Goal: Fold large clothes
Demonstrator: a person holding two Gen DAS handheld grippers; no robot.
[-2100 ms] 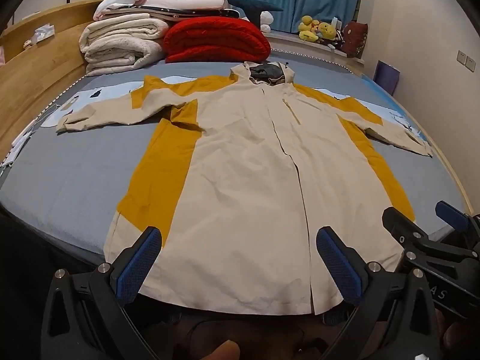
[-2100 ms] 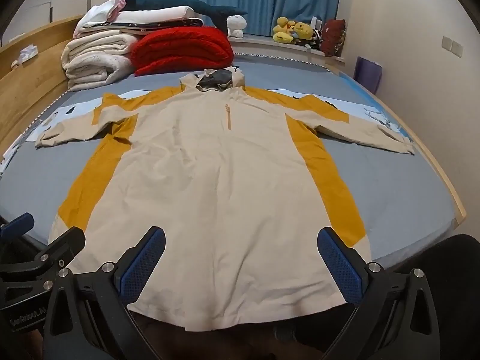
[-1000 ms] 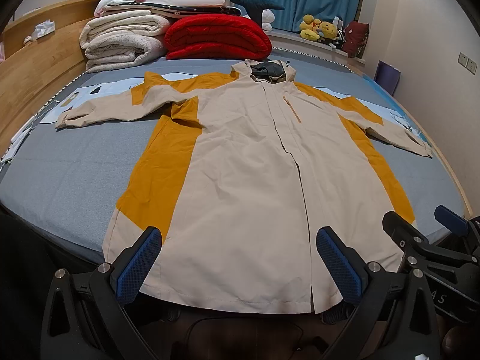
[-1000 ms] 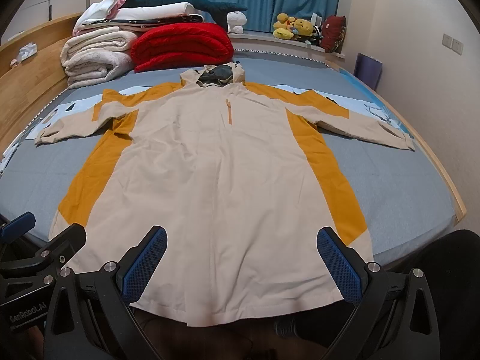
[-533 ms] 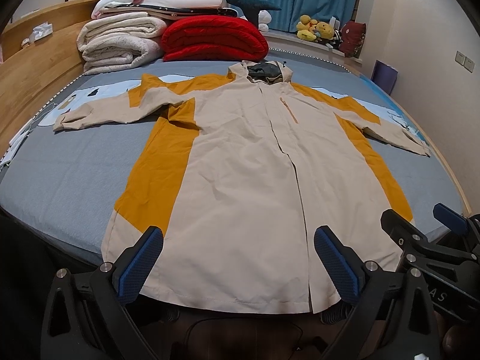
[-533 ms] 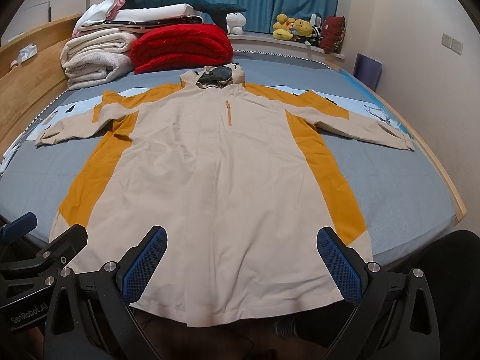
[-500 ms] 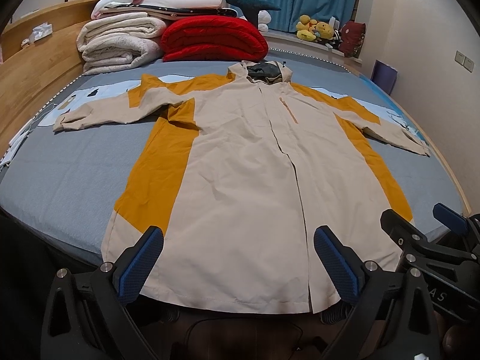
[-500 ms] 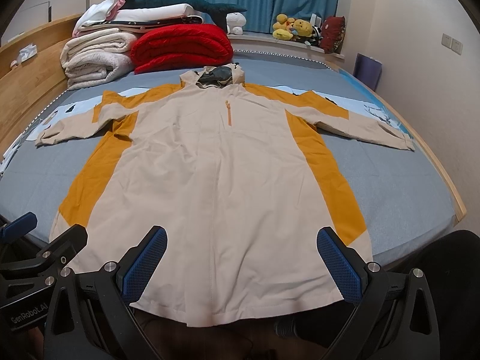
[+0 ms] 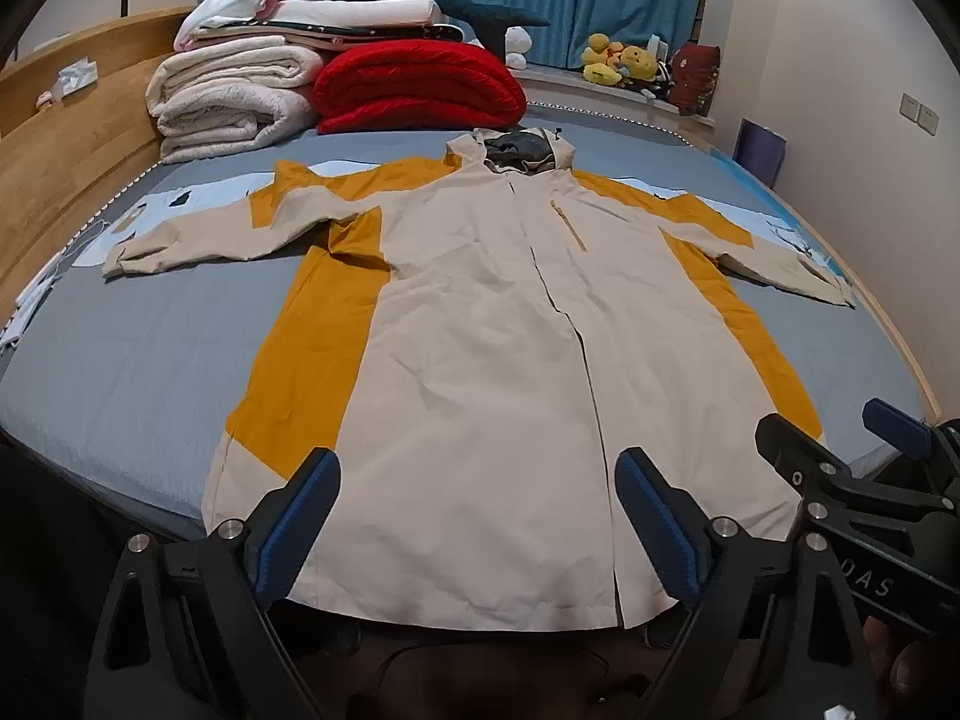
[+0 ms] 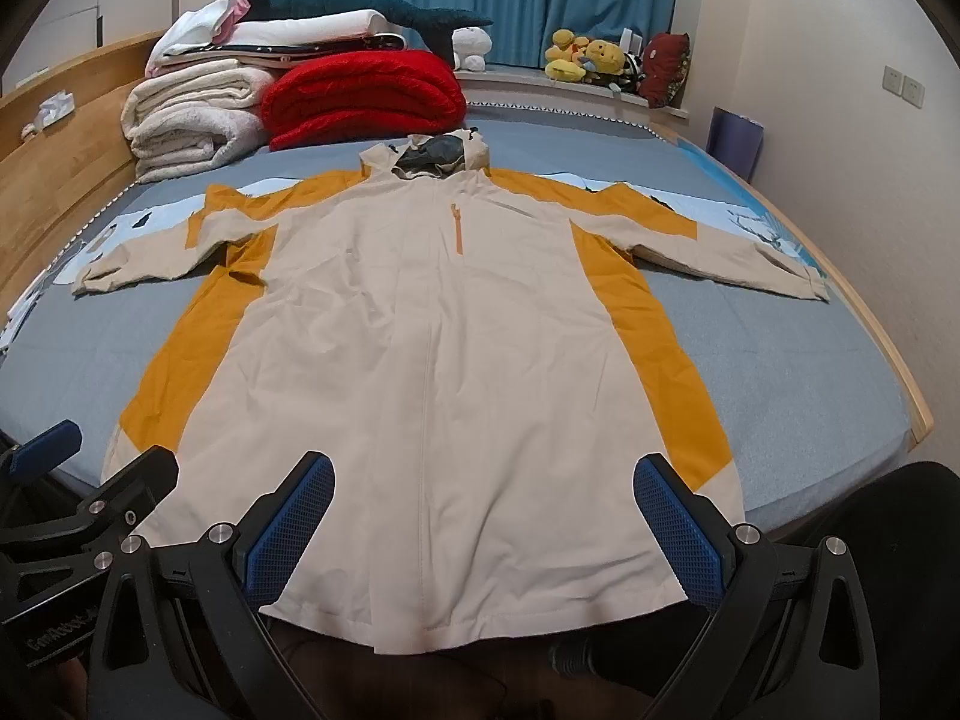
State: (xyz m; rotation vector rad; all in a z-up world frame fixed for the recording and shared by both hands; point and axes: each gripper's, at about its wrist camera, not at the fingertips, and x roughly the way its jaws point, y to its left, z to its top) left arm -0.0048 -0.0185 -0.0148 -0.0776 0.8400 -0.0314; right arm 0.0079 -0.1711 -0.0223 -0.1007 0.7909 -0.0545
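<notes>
A long beige coat with mustard-yellow side panels [image 9: 480, 348] lies flat and face up on the grey bed, hood at the far end, both sleeves spread out; it also shows in the right wrist view [image 10: 432, 324]. Its hem hangs over the near bed edge. My left gripper [image 9: 477, 516] is open and empty, held just above the hem. My right gripper [image 10: 480, 516] is open and empty, also over the hem, to the right of the left one. Neither touches the coat.
The grey bed [image 9: 132, 360] has a wooden headboard [image 9: 66, 150] on the left. Folded white blankets [image 9: 234, 102] and a red quilt [image 9: 420, 84] are stacked at the far end. Plush toys [image 9: 618, 63] sit by the blue curtains. A wall runs along the right.
Both grippers have drifted slightly over the hem; the view shifts only a little. The coat has not moved.
</notes>
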